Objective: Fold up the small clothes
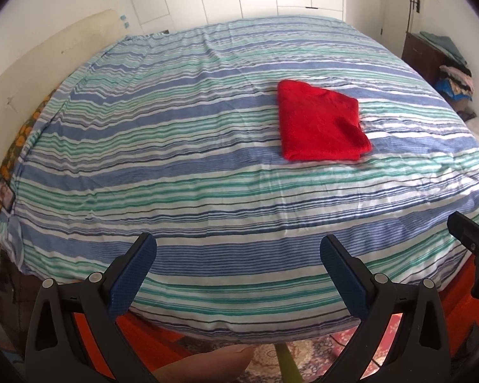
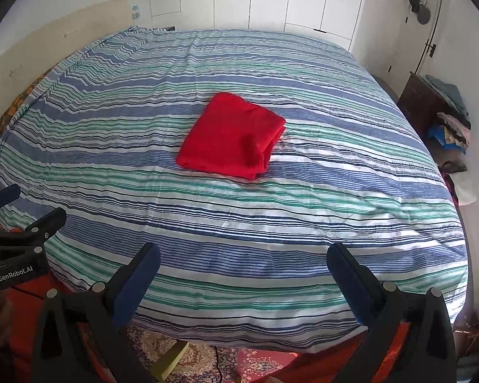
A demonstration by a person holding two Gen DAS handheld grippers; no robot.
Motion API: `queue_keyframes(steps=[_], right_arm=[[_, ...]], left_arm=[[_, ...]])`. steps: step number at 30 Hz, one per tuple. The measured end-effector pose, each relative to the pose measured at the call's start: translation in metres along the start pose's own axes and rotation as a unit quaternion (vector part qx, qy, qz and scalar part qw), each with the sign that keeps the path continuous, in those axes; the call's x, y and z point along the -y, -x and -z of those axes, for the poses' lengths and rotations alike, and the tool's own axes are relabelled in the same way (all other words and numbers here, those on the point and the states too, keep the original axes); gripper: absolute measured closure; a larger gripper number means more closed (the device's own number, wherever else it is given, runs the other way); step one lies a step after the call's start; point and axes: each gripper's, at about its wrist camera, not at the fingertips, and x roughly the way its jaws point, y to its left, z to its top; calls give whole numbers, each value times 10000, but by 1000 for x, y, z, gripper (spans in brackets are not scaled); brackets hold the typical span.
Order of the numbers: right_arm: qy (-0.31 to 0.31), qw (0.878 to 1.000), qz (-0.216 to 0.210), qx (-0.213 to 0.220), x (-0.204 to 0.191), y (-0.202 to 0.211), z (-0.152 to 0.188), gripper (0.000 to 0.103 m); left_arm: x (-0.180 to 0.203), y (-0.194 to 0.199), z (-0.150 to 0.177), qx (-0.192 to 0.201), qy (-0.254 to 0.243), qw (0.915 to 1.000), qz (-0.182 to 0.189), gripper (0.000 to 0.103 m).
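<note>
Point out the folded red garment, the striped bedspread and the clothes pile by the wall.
folded red garment [image 2: 230,137]: right wrist view, middle of its top layer.
striped bedspread [image 2: 271,239]: right wrist view, bare near part.
clothes pile [image 1: 456,79]: left wrist view, its middle.

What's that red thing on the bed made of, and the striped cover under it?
The red garment looks like soft, fuzzy knit or fleece: matte, thick at its folded edges. The striped cover looks like thin woven cotton: smooth with fine crinkles. Neither is certain from looks alone.

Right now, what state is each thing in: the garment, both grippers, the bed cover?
red garment: folded into a compact rectangle, lying on the bed, untouched
left gripper: open, empty, at the near bed edge
right gripper: open, empty, at the near bed edge
striped bed cover: spread flat, lightly wrinkled
</note>
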Motion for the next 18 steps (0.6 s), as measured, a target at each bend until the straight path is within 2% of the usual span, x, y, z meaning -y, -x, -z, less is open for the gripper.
queue_keyframes(steps=[9,18], right_arm=[[30,10000,53,-67,-1,-4,2,0],[92,9998,133,-138,-4,-5,2,0]], left_arm=[[-1,-6,3,-135,24,9999,32,2],[3,-3,3,-91,-50,9999,48,2]])
